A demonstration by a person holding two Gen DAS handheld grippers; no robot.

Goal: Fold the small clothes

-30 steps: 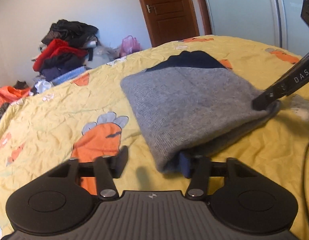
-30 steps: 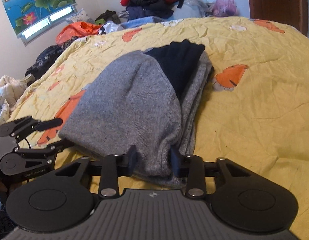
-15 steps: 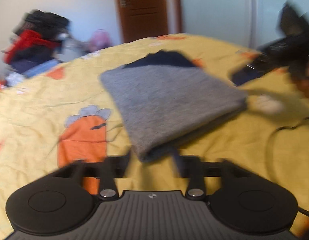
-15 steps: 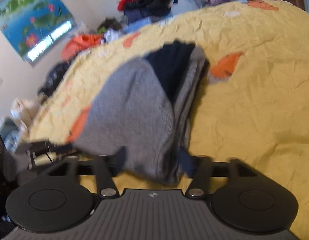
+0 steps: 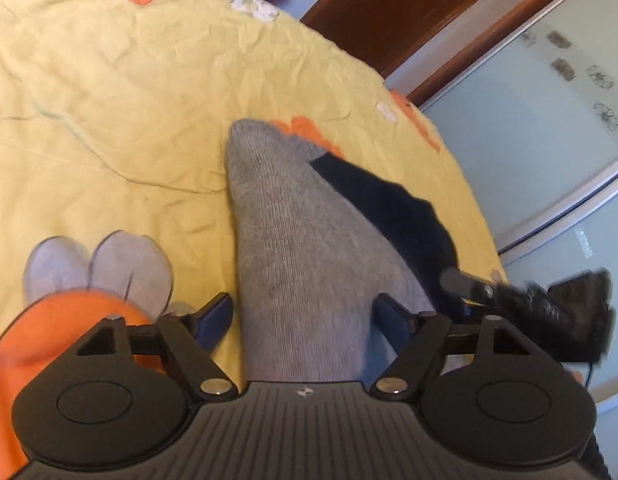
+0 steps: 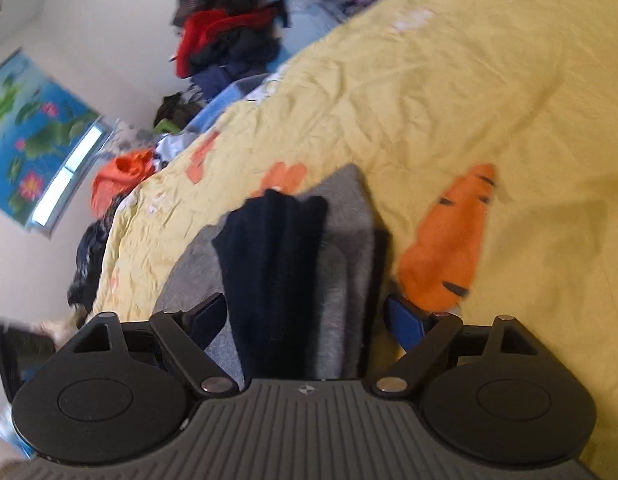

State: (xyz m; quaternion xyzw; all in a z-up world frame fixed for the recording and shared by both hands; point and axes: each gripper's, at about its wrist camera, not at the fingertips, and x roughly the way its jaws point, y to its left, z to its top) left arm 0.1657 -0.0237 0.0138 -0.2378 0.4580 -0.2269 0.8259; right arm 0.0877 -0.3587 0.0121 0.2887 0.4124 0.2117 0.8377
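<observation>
Two claws work at one folded garment on a bed. The left claw (image 5: pixel 303 314) has its fingers spread wide apart, and the grey knit sweater (image 5: pixel 305 248) runs up between them from the bottom of the left wrist view, its grey fold tapering to a rounded corner farther out on the yellow bedsheet (image 5: pixel 109 100). The left finger stands just beside the sweater's left edge; whether it touches the cloth I cannot tell. The right finger sits against the sweater's right side. A dark navy panel (image 5: pixel 393 208) of the same garment shows along the right edge of the grey fold. Just beyond that panel, low on the right, the right claw (image 5: pixel 469 286) reaches in as a blurred black shape.

From the right wrist view, the right claw (image 6: pixel 305 316) is likewise spread open, with the sweater (image 6: pixel 345 264) lying between its fingers. Here the navy panel (image 6: pixel 273 268) lies on top of the grey, hanging in vertical folds close to the camera. An orange carrot print (image 6: pixel 445 248) on the bedsheet (image 6: pixel 449 80) lies just right of the sweater, near the right finger. A heap of clothes (image 6: pixel 229 36) stands beyond the bed's far edge, below a lotus picture (image 6: pixel 33 136) on the wall.
</observation>
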